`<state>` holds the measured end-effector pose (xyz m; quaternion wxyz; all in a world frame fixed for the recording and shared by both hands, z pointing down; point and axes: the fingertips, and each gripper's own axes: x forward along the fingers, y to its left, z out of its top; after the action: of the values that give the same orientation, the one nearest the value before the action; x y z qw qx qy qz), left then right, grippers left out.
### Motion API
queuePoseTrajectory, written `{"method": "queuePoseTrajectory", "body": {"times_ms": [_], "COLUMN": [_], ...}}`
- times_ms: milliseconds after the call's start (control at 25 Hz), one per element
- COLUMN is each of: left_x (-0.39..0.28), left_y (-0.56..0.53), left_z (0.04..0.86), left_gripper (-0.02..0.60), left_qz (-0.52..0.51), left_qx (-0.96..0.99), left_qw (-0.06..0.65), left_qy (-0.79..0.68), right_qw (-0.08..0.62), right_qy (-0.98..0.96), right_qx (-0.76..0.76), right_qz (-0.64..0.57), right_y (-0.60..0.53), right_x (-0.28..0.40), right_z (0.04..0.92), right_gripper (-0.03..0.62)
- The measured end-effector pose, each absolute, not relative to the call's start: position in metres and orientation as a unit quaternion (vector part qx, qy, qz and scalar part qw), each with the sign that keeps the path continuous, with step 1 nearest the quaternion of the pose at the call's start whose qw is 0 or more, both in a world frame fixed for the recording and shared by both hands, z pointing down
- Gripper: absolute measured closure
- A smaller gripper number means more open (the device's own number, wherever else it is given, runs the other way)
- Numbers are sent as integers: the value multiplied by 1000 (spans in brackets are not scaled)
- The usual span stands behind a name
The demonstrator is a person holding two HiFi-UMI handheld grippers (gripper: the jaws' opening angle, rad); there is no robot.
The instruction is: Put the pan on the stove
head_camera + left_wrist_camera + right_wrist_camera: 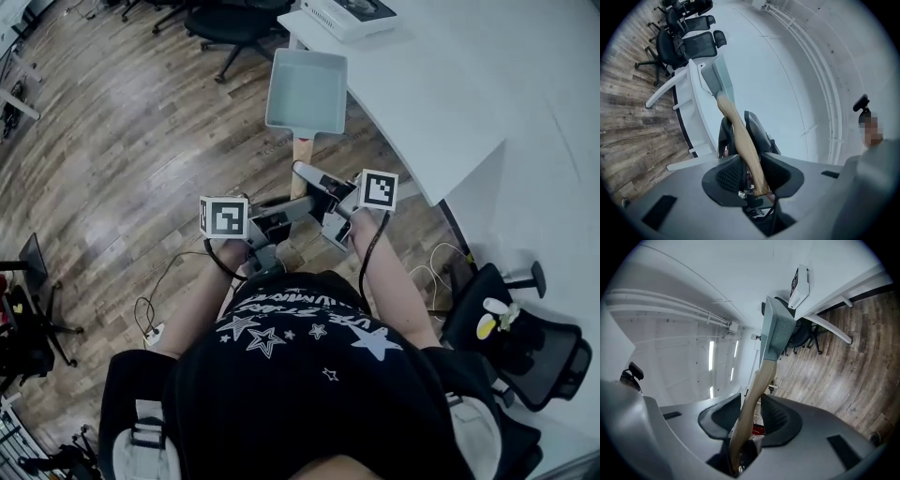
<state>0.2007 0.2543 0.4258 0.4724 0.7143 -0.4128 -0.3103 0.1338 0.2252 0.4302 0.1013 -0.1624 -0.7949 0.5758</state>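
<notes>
A pale blue-grey rectangular pan (pixel 307 89) with a wooden handle (pixel 300 155) is held in the air beside the corner of a white table (pixel 450 84). Both grippers hold its handle. My left gripper (pixel 292 208) comes in from the left and is shut on the handle's near end. My right gripper (pixel 306 174) comes in from the right and is shut on the handle a little farther along. In the left gripper view the handle (pixel 740 140) runs up between the pads to the pan (pixel 719 77). The right gripper view shows the handle (pixel 752 394) and pan (pixel 777 331) the same way.
A white flat appliance (pixel 352 14) sits at the table's far end. Black office chairs stand beyond the table (pixel 230 23) and at my right (pixel 525 347). Cables and a power strip (pixel 150 333) lie on the wood floor.
</notes>
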Motion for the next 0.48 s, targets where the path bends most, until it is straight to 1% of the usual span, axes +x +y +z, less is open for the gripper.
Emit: {"method": "queuePoseTrajectory", "body": {"times_ms": [280, 480], "left_x": [163, 136], "left_y": [246, 219], "left_z": [431, 435], "left_gripper": [456, 454], "left_qz": [-313, -308], "left_qx": [707, 706], "left_qw": [479, 475], "left_qy": [-415, -425], "right_qw": [115, 113], "right_qy": [-790, -783], "right_qx": [-165, -174], "right_qz": [580, 586], "right_y": [218, 193], "right_x": [95, 68], "right_z": [436, 440], "right_gripper": [464, 464]}}
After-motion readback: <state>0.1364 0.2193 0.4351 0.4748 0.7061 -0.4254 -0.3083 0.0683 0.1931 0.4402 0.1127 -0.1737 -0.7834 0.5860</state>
